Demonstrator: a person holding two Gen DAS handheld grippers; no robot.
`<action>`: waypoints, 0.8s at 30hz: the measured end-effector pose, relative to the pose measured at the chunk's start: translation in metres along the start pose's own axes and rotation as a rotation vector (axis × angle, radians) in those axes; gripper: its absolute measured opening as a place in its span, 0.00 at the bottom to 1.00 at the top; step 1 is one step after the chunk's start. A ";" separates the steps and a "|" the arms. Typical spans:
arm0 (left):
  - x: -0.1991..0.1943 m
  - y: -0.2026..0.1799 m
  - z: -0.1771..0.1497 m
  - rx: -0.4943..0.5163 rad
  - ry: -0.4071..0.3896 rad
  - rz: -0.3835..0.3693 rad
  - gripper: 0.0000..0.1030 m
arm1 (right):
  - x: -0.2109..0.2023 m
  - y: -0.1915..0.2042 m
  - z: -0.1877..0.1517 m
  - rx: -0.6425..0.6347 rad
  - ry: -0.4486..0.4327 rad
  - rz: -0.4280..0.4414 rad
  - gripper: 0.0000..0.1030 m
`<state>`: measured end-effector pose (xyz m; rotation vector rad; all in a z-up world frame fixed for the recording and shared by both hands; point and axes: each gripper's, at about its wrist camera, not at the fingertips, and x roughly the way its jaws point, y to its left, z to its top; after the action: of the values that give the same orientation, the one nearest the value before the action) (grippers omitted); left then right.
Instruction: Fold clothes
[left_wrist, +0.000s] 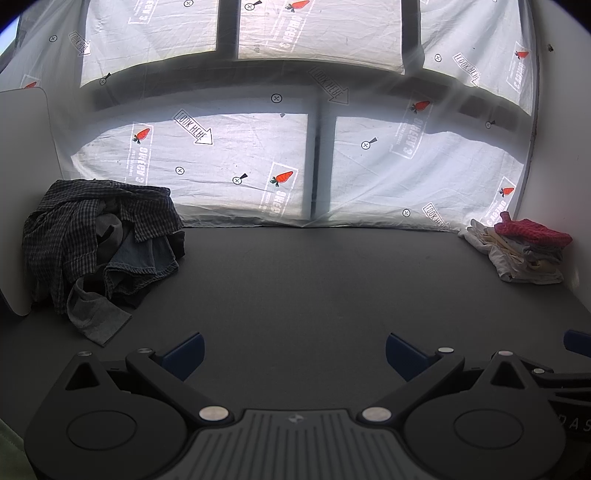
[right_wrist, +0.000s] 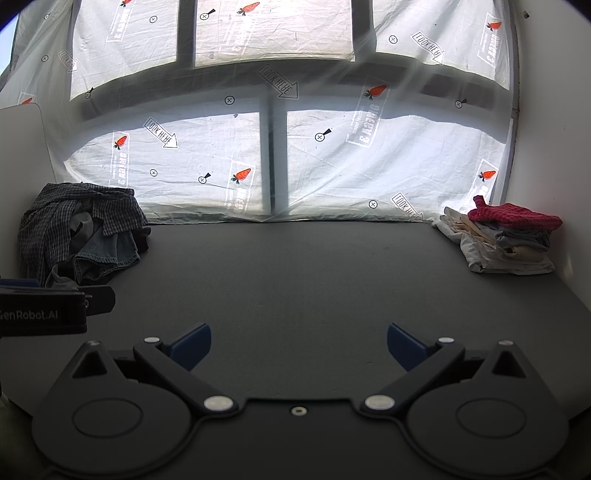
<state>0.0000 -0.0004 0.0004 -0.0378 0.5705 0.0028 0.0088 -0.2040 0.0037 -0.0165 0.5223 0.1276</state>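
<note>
Left wrist view showed the left gripper (left_wrist: 293, 352) and right gripper (right_wrist: 299, 345) with fingers spread wide and empty over the bare desk (left_wrist: 314, 288). The unfolded clothes heap (left_wrist: 103, 236) sat far left, the folded stack (left_wrist: 524, 251) far right; the checked shirt (left_wrist: 74, 218) on top looked best pinched first.

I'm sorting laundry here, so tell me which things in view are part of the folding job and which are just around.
Part of the job:
- unfolded clothes heap
- folded stack
- left gripper, open
- right gripper, open

Just around:
- printed sheet
- white board
</note>
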 end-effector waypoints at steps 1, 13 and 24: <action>0.000 0.000 0.000 -0.001 0.000 -0.001 1.00 | 0.000 0.000 0.000 -0.003 0.001 -0.002 1.00; -0.002 0.000 -0.002 0.002 0.001 0.005 1.00 | -0.002 -0.004 -0.002 -0.005 -0.003 -0.004 1.00; -0.005 -0.001 -0.004 0.005 -0.003 0.007 1.00 | -0.005 -0.004 -0.004 0.000 -0.007 -0.008 1.00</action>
<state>-0.0059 -0.0016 -0.0002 -0.0309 0.5681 0.0081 0.0027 -0.2083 0.0029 -0.0180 0.5148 0.1193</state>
